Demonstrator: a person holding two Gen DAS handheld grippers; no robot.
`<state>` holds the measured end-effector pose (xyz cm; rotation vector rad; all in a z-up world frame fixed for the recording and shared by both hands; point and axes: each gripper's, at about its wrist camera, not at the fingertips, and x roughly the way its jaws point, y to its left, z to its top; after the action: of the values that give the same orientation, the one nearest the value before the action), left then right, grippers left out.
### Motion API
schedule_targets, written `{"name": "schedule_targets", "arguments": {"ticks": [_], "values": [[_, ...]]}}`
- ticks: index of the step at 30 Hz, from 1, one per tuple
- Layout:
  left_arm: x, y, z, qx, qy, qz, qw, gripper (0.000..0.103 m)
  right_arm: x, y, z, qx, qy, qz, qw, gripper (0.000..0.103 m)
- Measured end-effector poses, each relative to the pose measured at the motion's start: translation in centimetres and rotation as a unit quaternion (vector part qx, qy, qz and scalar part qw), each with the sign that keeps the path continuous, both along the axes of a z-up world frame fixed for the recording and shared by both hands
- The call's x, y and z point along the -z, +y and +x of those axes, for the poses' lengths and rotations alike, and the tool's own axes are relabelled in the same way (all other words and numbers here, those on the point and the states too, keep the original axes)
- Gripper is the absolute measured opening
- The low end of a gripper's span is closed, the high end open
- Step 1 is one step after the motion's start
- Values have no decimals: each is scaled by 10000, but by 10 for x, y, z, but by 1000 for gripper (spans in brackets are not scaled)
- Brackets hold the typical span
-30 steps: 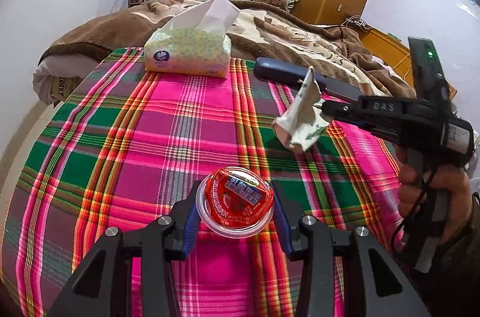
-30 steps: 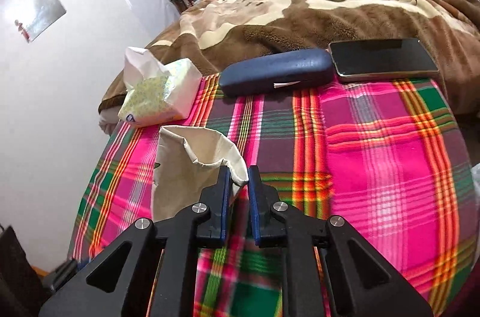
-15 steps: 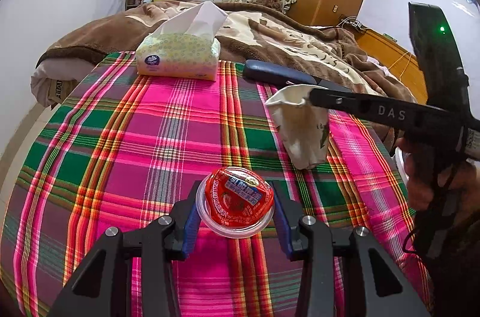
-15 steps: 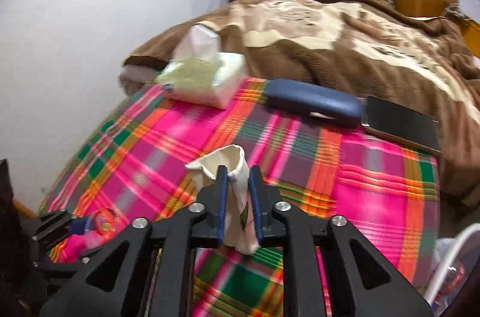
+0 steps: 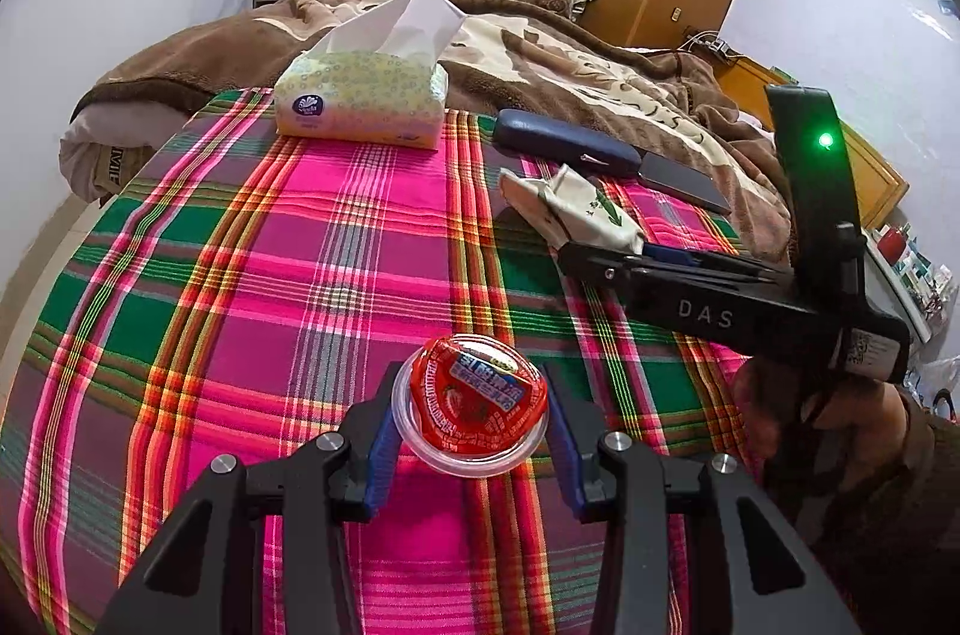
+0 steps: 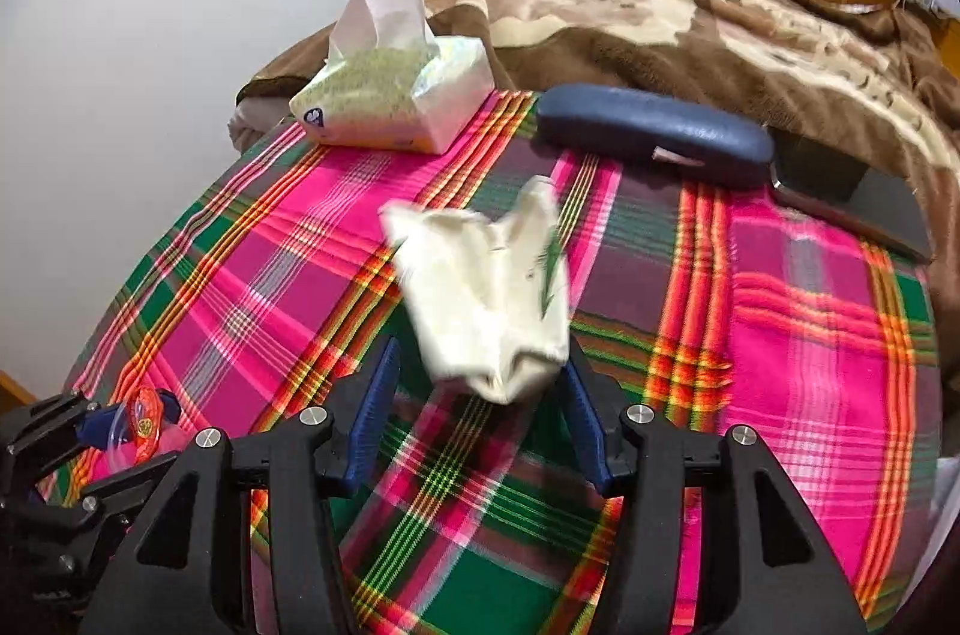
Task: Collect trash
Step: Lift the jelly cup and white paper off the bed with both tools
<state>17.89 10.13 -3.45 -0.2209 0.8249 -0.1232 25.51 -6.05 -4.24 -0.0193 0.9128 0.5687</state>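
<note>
- Bedroom scene: round table under a pink, green and orange plaid cloth (image 5: 312,239) fills the lower half of both views; a brown and cream blanket on the bed (image 5: 576,65) lies behind it.
- Left gripper (image 5: 469,425), bottom centre of the left wrist view: blue pads closed against the rim of a clear round plastic cup with a red foil lid (image 5: 471,416). The cup sits between the fingers, above the cloth, lid facing up.
- Same cup in the right wrist view: lower left corner (image 6: 141,425), seen edge-on in the left gripper.
- Right gripper (image 6: 477,416), bottom centre of its own view: jaws spread wide. A crumpled cream paper cup with a green leaf print (image 6: 489,293) shows between and just above the fingertips, motion-blurred; contact with either pad cannot be told.
- Left wrist view: the paper cup (image 5: 576,209) lies at centre right, at the tip of the right gripper (image 5: 606,263), which reaches in from the right edge, roughly level.
- Person's right hand (image 5: 840,407), lower right, wraps the black handle.
- Far table edge, upper frame: a yellow-green soft tissue pack (image 5: 360,101), a dark blue glasses case (image 5: 564,143), and a dark flat phone (image 5: 678,182) beside it.
</note>
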Motion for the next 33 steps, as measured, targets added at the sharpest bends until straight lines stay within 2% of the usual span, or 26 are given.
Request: {"name": "schedule_targets", "arguments": {"ticks": [5, 10, 12, 14, 16, 18, 19, 23, 25, 33], "values": [[-1, -1, 0, 55, -24, 7, 10000, 43, -7, -19, 2, 115, 257, 743, 9968, 54], [0, -2, 3, 56, -4, -7, 10000, 43, -5, -31, 13, 532, 507, 1357, 9880, 54], [2, -3, 3, 64, 16, -9, 10000, 43, 1, -26, 18, 644, 599, 1261, 9881, 54], [4, -2, 5, 49, 39, -14, 10000, 43, 6, -22, 20, 637, 756, 1407, 9851, 54], [5, -1, 5, 31, 60, -22, 10000, 43, 3, -16, 17, 627, 602, 1245, 9884, 54], [5, 0, 5, 11, 67, -35, 10000, 43, -2, -6, 11, 556, 419, 1013, 9924, 46], [5, 1, 5, 8, 65, -42, 10000, 43, -3, -4, 10, 479, 402, 1020, 9928, 38], [5, 1, 6, -5, 61, -46, 10000, 43, -9, 3, 3, 316, 196, 798, 9961, 26], [4, 1, 5, -9, 39, -24, 10000, 43, -9, 3, 2, 266, 93, 682, 9973, 25], [-8, -10, -4, 49, -62, 78, 9999, 43, -28, -18, -13, 319, -94, 917, 9952, 24]]}}
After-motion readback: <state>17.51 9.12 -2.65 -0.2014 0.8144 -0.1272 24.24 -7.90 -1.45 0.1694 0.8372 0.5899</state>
